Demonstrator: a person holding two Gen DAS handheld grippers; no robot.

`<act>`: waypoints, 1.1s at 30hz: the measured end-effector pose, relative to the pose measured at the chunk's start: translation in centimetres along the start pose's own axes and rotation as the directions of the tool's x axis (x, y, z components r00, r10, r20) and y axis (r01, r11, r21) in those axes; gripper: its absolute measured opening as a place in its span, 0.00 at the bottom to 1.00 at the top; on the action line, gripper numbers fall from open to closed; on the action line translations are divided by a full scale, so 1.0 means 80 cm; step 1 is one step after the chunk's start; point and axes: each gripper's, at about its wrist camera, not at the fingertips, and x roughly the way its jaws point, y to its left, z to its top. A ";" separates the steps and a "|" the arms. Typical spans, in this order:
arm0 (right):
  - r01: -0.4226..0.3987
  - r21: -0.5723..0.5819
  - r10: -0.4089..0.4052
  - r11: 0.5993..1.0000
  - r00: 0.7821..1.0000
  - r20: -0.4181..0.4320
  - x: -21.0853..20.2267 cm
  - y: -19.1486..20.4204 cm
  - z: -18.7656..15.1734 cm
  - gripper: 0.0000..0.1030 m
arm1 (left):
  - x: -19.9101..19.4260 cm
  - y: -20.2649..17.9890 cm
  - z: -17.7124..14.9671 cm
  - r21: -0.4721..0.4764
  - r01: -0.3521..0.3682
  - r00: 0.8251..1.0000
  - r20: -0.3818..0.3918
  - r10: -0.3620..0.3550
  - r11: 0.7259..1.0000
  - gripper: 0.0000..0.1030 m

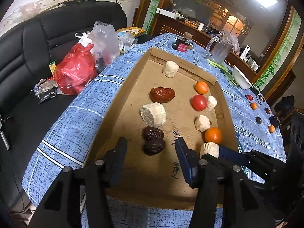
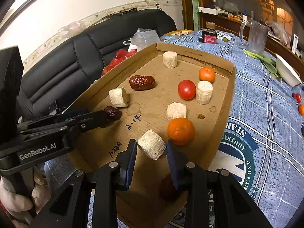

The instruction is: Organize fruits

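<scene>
A cardboard tray (image 1: 131,76) (image 2: 230,87) on the blue tablecloth holds several white cylindrical chunks, a red date (image 1: 162,94) (image 2: 142,82), a tomato (image 1: 199,102) (image 2: 186,89) and two mandarins (image 1: 213,135) (image 2: 180,131). My left gripper (image 1: 151,144) (image 2: 106,115) is open over the tray floor. The nearer of two dark dates (image 1: 153,147) lies loose between its fingers, the other date (image 1: 153,133) just beyond. My right gripper (image 2: 152,149) (image 1: 209,153) is shut on a white chunk (image 2: 151,144) (image 1: 209,149), tilted beside the near mandarin. Another dark red date (image 2: 169,188) lies in shadow under its right finger.
Loose small fruits (image 1: 253,105) (image 2: 301,109) lie on the cloth right of the tray. A glass jug (image 1: 218,49), a white bowl (image 1: 240,77) and a red tin (image 1: 182,44) stand farther back. A black sofa with plastic bags (image 1: 74,72) is on the left.
</scene>
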 end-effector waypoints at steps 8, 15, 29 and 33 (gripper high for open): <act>0.011 0.013 -0.011 1.000 0.998 0.055 -0.025 -0.001 -0.008 0.48 | -0.015 0.000 -0.001 -0.039 0.020 1.000 0.014 -0.020 0.999 0.61; 0.042 0.058 -0.049 0.997 0.992 0.116 -0.062 -0.009 -0.025 0.52 | -0.040 -0.018 -0.006 -0.019 0.011 0.998 0.056 -0.010 1.000 0.67; 0.060 0.211 -0.102 0.976 0.976 0.192 -0.134 -0.041 -0.077 0.66 | -0.180 -0.079 -0.072 -0.059 -0.365 0.771 0.540 0.337 0.929 1.00; 0.070 0.205 -0.111 0.976 0.974 0.195 -0.140 -0.031 -0.088 0.69 | -0.178 -0.100 -0.083 -0.012 -0.420 0.760 0.542 0.359 0.907 1.00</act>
